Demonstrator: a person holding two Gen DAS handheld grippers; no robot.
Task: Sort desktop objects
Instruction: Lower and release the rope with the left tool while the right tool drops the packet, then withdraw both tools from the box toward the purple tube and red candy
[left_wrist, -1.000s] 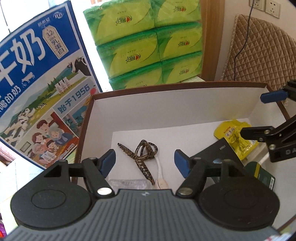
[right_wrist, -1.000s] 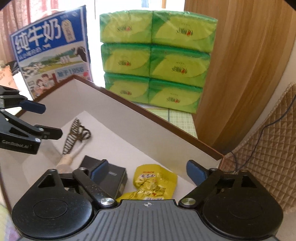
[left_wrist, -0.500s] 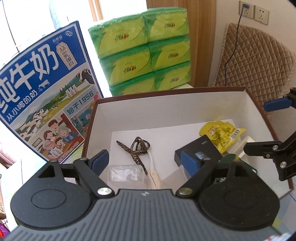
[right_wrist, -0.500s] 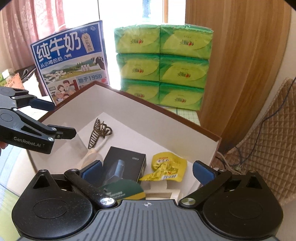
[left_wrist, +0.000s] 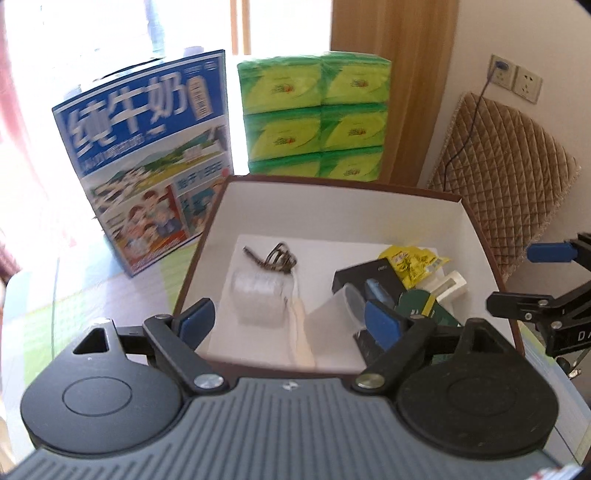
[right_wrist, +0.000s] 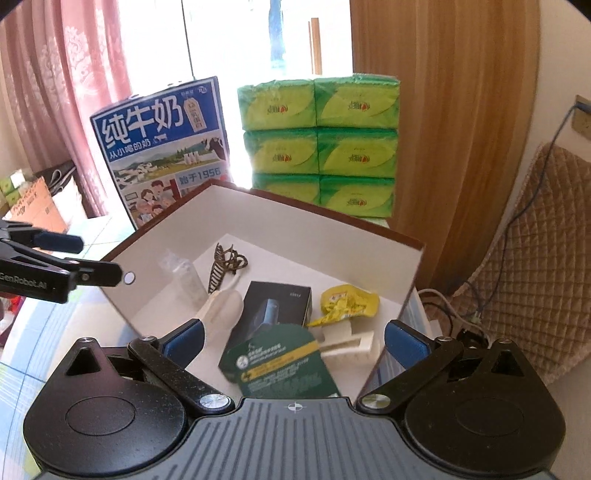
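Note:
A brown box with white inside (left_wrist: 334, 212) (right_wrist: 280, 218) holds a patterned hair clip (left_wrist: 271, 258) (right_wrist: 225, 266), a clear packet (left_wrist: 258, 299) (right_wrist: 184, 277), a cream handle (right_wrist: 221, 312), a black carton (left_wrist: 373, 275) (right_wrist: 275, 304), a yellow snack pouch (left_wrist: 410, 264) (right_wrist: 345, 304), a green card (right_wrist: 280, 363) and a white holder (right_wrist: 351, 343). My left gripper (left_wrist: 288, 321) hangs open over the box's near edge, nothing between its fingers. My right gripper (right_wrist: 293, 339) is open above the green card, empty. Each gripper shows at the side of the other's view.
A blue milk carton (left_wrist: 147, 162) (right_wrist: 166, 147) stands behind the box on the left. Stacked green tissue packs (left_wrist: 314, 118) (right_wrist: 319, 144) sit behind it. A quilted brown cushion (left_wrist: 509, 188) (right_wrist: 535, 266) and a cable lie to the right, by a wooden panel.
Both grippers have pulled back and up from the box, so more of its contents and the room show. Both stay open and empty.

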